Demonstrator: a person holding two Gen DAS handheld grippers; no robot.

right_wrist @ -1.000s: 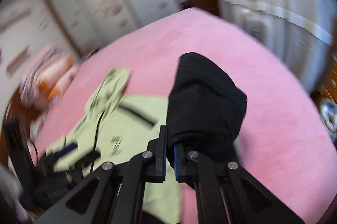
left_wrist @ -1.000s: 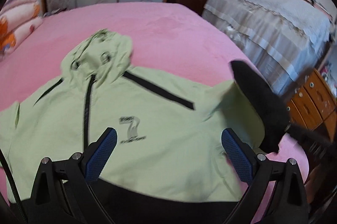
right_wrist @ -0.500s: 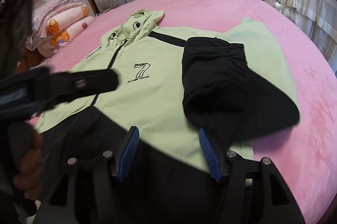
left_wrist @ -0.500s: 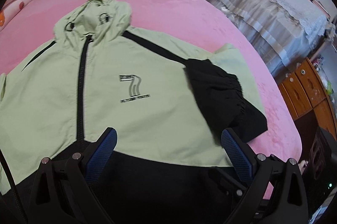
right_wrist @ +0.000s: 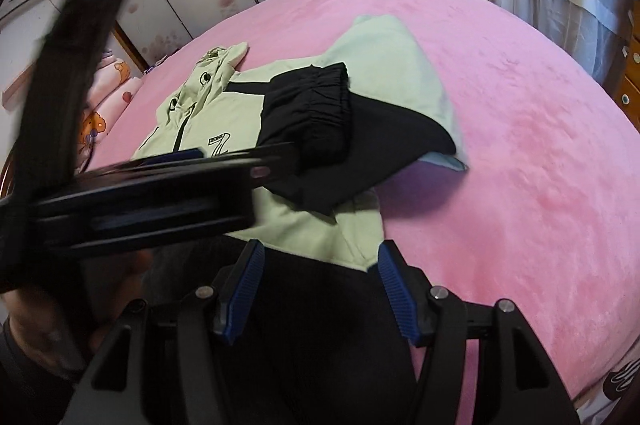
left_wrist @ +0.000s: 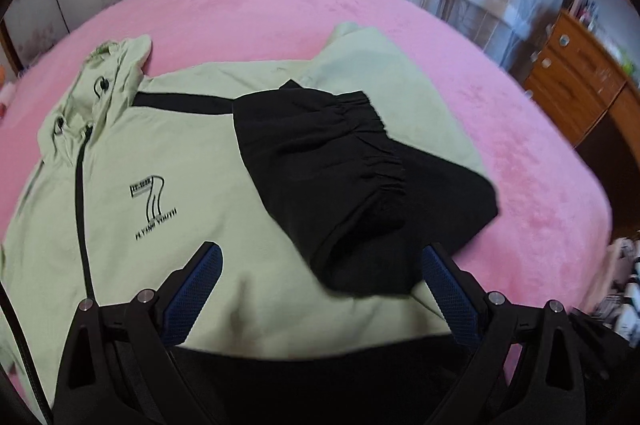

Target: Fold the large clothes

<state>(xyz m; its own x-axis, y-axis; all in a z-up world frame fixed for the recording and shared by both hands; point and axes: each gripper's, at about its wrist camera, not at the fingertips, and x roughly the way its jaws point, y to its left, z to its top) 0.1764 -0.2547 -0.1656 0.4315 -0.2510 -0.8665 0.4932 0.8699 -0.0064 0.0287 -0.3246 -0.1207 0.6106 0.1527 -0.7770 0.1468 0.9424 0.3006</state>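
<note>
Lying flat on the pink bed (left_wrist: 280, 5), the green jacket (left_wrist: 192, 161) shows a chest print — a big "7" over "Youth" (the smaller lettering is unreadable). Its black sleeve (left_wrist: 320, 153) is folded across the front. Both grippers — left gripper (left_wrist: 320, 289), right gripper (right_wrist: 320, 285) — gape wide, holding nothing.

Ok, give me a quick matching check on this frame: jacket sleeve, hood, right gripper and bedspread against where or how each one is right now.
Things:
1. black sleeve cuff
2. hood
3. right gripper
4. bedspread

States:
A. pink, spread under the whole jacket
B. open, nothing between the pads, over the jacket's black hem
C. folded in across the green chest
D. lying flat at the far end, drawcords showing

Pairs: 1-C, 2-D, 3-B, 4-A
</note>
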